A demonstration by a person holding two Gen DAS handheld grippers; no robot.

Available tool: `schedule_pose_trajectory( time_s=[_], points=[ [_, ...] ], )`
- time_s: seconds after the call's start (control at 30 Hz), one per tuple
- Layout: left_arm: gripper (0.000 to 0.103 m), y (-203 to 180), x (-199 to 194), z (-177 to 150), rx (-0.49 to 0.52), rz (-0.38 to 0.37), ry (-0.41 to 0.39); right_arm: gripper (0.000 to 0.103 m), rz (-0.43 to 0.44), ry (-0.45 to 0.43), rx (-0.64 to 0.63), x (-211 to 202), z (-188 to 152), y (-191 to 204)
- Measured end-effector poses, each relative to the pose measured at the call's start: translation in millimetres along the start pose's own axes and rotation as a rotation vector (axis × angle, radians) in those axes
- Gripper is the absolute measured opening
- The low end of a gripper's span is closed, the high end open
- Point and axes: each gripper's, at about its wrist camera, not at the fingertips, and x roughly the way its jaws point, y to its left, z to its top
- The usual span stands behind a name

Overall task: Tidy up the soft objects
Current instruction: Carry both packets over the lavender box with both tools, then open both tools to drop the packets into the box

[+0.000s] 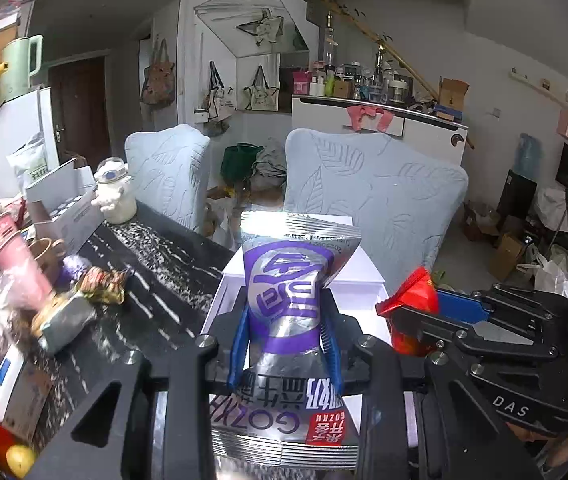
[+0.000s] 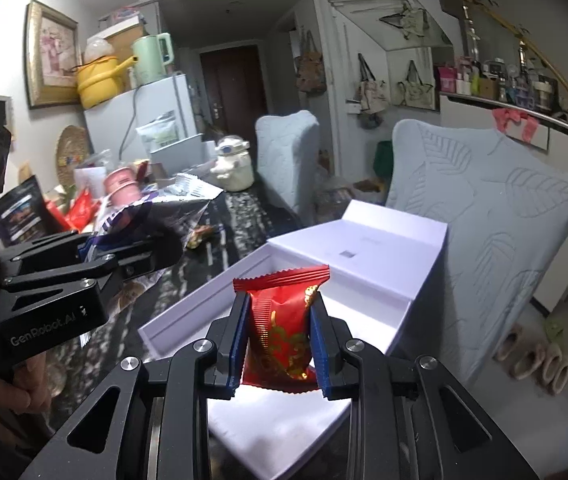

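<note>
Two soft packets are in hand, one per gripper. The silver and purple pouch (image 1: pixel 288 300) is pinched across its waist by the left gripper (image 1: pixel 288 340), narrow blue fingers (image 1: pixel 241 344) creasing the foil; its long axis runs away from the camera, the far end standing clear above the fingertips. The red snack packet (image 2: pixel 279 328) is clamped the same way in the right gripper (image 2: pixel 277 344), upright, crimped top edge uppermost.

Both packets hang over or just short of the open white box (image 2: pixel 364 292), whose lid lies folded back on the far side. The red packet sits over the near part of the empty tray; judged from both views, the right hand is the nearer to a drop point, the pouch coming in from the box's left.

Outward: dark marbled table (image 1: pixel 163 276), loose wrapped snacks (image 1: pixel 99 280) at left, two covered chairs (image 1: pixel 372 200) beyond.
</note>
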Motion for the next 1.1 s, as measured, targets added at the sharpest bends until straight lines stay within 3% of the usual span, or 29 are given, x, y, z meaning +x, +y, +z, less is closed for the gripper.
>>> schedule_pose_trajectory(
  time_s=[0.23,0.67,1.03,1.1],
  points=[
    [0.032,-1,41,9,0.041,-0.003,0.049,0.028,-0.029,0.015,0.004,29,11,-18],
    [0.032,1,111,-7,0.048,-0.019,0.233,0.028,-0.053,0.126,0.044,80,0,-44],
    [0.033,0,138,-20,0.066,-0.013,0.318,0.03,-0.084,0.188,0.059,97,-11,-49],
    [0.033,1,140,-21,0.059,-0.004,0.332,0.034,-0.098,0.204,0.056,99,-12,-49]
  ],
)
